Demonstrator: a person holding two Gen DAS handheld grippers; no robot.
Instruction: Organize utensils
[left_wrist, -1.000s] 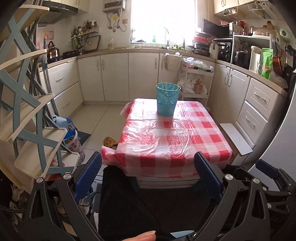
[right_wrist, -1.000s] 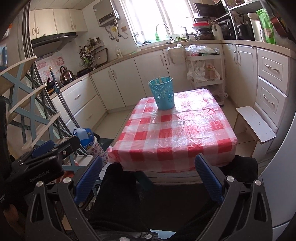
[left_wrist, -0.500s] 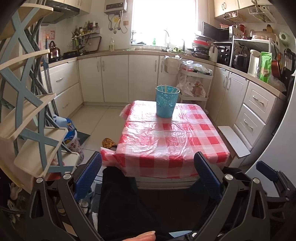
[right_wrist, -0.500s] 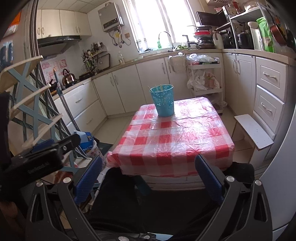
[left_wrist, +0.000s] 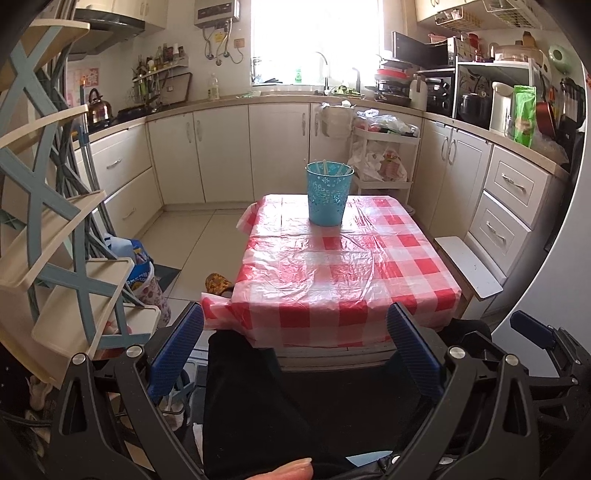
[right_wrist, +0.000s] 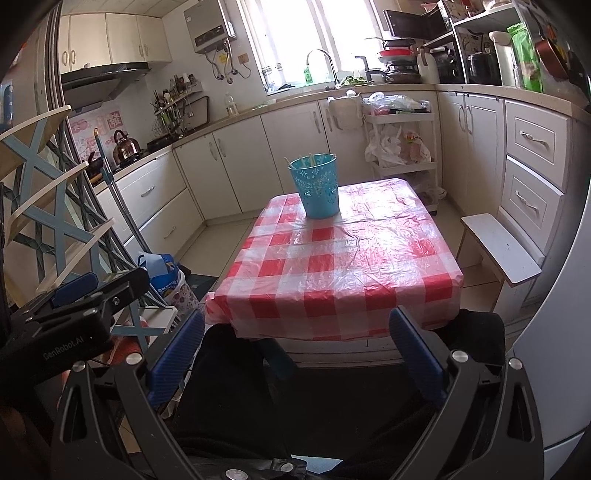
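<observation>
Checked table (left_wrist: 343, 273): one blue holder (left_wrist: 328, 195), several utensils (right_wrist: 312, 159); both claws (left_wrist: 295, 350) (right_wrist: 295, 350) apart, empty.

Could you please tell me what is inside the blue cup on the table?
Several pale utensil ends stick up above the blue cup's rim; which kind they are cannot be told, since the wall hides their lower parts.

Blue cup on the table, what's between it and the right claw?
Only bare checked tablecloth separates the blue cup from the right claw, seen in both views.
</observation>
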